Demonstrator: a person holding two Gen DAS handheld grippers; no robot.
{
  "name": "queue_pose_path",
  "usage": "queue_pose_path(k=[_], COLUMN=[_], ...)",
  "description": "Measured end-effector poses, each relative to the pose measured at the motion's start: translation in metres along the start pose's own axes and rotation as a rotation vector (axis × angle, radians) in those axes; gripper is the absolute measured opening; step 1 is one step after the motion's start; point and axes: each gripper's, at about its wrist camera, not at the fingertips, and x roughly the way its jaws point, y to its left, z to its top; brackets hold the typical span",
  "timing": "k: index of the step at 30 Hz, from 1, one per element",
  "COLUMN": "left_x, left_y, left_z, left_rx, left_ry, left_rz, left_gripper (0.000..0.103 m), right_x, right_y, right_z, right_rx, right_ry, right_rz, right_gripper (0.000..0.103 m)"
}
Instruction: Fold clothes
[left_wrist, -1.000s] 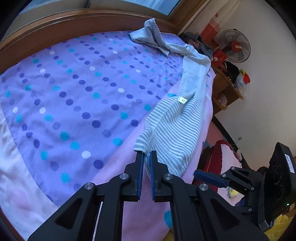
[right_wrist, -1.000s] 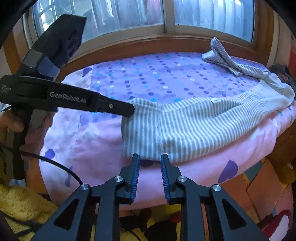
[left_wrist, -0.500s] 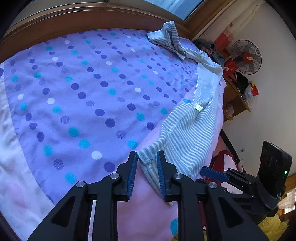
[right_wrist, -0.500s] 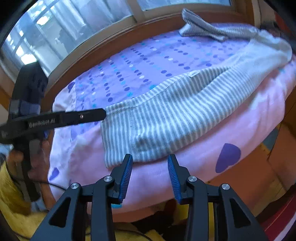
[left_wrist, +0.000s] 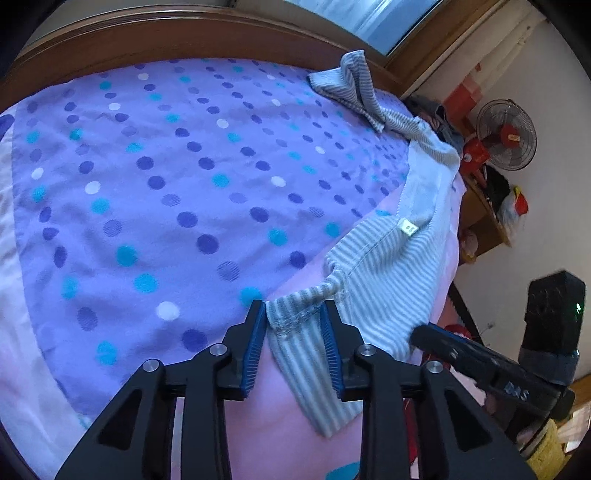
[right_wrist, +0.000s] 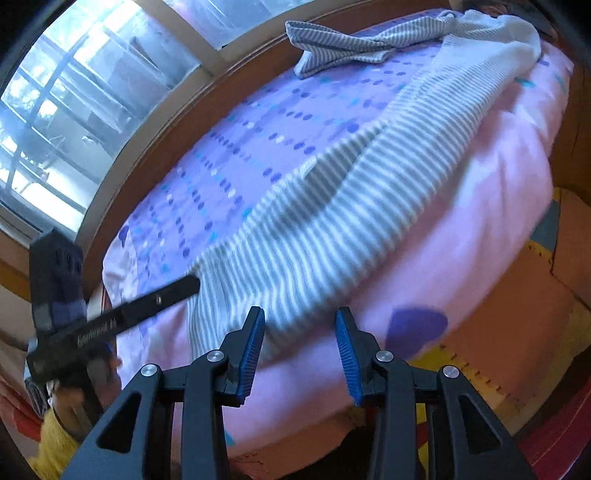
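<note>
A second ago the left gripper (left_wrist: 293, 334) was pinched shut on the corner of the striped garment (left_wrist: 373, 273); its fingers (left_wrist: 255, 345) have since parted and are opening, the hem corner lying loose between them, bunched just ahead. The right gripper (right_wrist: 300, 345) has widened too and has rolled, so the bed (right_wrist: 461, 236) now sits tilted in its view. It has shifted along the bed's edge, with the garment's lower edge just above its left finger.
</note>
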Motion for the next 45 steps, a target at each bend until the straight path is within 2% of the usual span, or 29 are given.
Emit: queue_pose_path(k=[1, 2, 3, 4, 7, 8, 11, 13, 15, 17, 19, 21, 25, 30, 35, 40, 43, 45], left_x=[0.001, 0.001, 0.002, 0.0, -0.011, -0.016, -0.025, -0.02, -0.013, -0.015, -0.023, -0.034, -0.054, -0.044, -0.004, 0.043, 0.071, 0.088], left_y=[-0.002, -0.004, -0.006, -0.01, -0.024, -0.026, -0.026, -0.023, -0.016, -0.011, -0.01, -0.007, -0.011, -0.043, -0.098, -0.138, -0.154, -0.165], left_z=[0.0, -0.001, -0.001, -0.003, -0.012, -0.016, -0.026, -0.033, -0.039, -0.044, -0.05, -0.058, -0.063, -0.045, -0.016, 0.022, 0.054, 0.076], left_rx=[-0.002, -0.003, -0.005, 0.001, 0.045, 0.036, 0.003, -0.003, -0.053, -0.087, -0.099, -0.113, -0.139, -0.083, 0.022, 0.111, 0.094, 0.114], left_ry=[-0.009, -0.018, -0.027, -0.034, -0.062, -0.059, -0.053, -0.032, 0.009, 0.008, -0.005, -0.017, -0.061, -0.084, -0.06, -0.063, -0.056, -0.055], left_rz=[0.003, 0.007, 0.01, 0.025, 0.102, 0.101, 0.09, 0.102, 0.088, 0.086, 0.121, 0.207, 0.244, 0.192, 0.137, 0.099, 0.055, 0.055], left_gripper=[0.028, 0.016, 0.01, 0.009, 0.009, 0.009, 0.009, 0.01, 0.011, 0.013, 0.016, 0.016, 0.016, 0.016, 0.017, 0.018, 0.018, 0.018], right_x=[0.003, 0.005, 0.005, 0.005, -0.007, -0.015, -0.034, -0.029, -0.02, -0.018, -0.02, -0.027, -0.051, -0.076, -0.08, -0.079, -0.076, -0.072], right_y=[0.0, 0.0, 0.0, 0.001, -0.001, -0.001, -0.002, -0.006, -0.011, -0.016, -0.017, -0.018, -0.026, -0.042, -0.063, -0.088, -0.105, -0.114], right_z=[0.003, 0.005, 0.005, 0.005, -0.002, -0.005, -0.012, -0.016, -0.02, -0.024, -0.025, -0.025, -0.029, -0.022, 0.001, 0.035, 0.065, 0.084], right_rx=[0.01, 0.017, 0.017, 0.018, 0.03, 0.026, 0.021, 0.012, 0.008, -0.005, -0.044, -0.082, -0.14, -0.165, -0.146, -0.187, -0.219, -0.227], right_ry=[-0.007, -0.014, -0.022, -0.029, -0.053, -0.064, -0.088, -0.064, -0.035, -0.026, -0.014, -0.006, -0.043, -0.121, -0.127, -0.136, -0.13, -0.116], right_rz=[0.0, -0.008, -0.029, -0.051, -0.05, -0.044, -0.025, -0.038, -0.059, -0.062, -0.073, -0.081, -0.078, -0.094, -0.082, -0.137, -0.196, -0.221], right_gripper=[0.04, 0.034, 0.024, 0.006, 0.005, 0.004, 0.005, 0.005, 0.005, 0.007, 0.015, 0.019, 0.026, 0.034, 0.038, 0.038, 0.038, 0.038])
